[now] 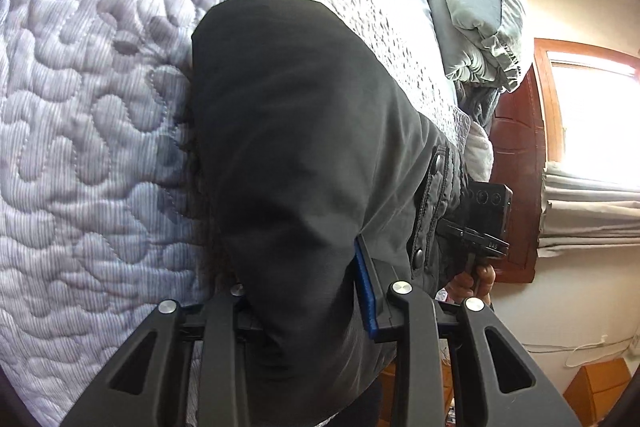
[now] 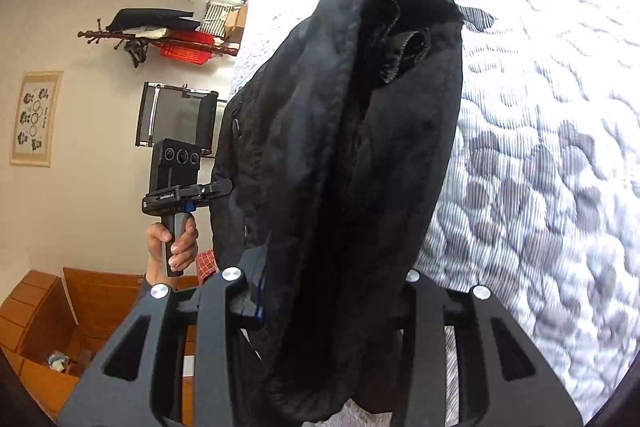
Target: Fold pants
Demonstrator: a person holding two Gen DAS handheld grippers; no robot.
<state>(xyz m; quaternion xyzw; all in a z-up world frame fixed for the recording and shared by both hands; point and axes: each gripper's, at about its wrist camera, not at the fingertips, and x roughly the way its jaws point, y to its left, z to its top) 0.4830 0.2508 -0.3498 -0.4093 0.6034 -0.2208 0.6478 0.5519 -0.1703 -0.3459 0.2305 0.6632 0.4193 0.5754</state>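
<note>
The black pants [image 1: 304,155] hang lifted over the quilted bed [image 1: 88,131]. My left gripper [image 1: 308,299] is shut on a bunch of the black fabric; its blue-padded right finger [image 1: 366,291] shows, the left one is under cloth. In the right wrist view the pants [image 2: 360,167] drape over my right gripper [image 2: 332,291], which is shut on them; both fingertips are buried in fabric. The open waist with zipper [image 2: 400,47] points away. The other handheld gripper shows in each view, at the right of the left wrist view [image 1: 484,227] and at the left of the right wrist view [image 2: 180,195].
The white-grey quilted bedspread [image 2: 540,147] fills the area below. Grey pillows [image 1: 472,19] lie at the bed's head. A wooden door [image 1: 516,163], a window with curtains [image 1: 592,131], a coat rack [image 2: 160,35], a heater [image 2: 176,115] and wooden furniture [image 2: 60,327] surround the bed.
</note>
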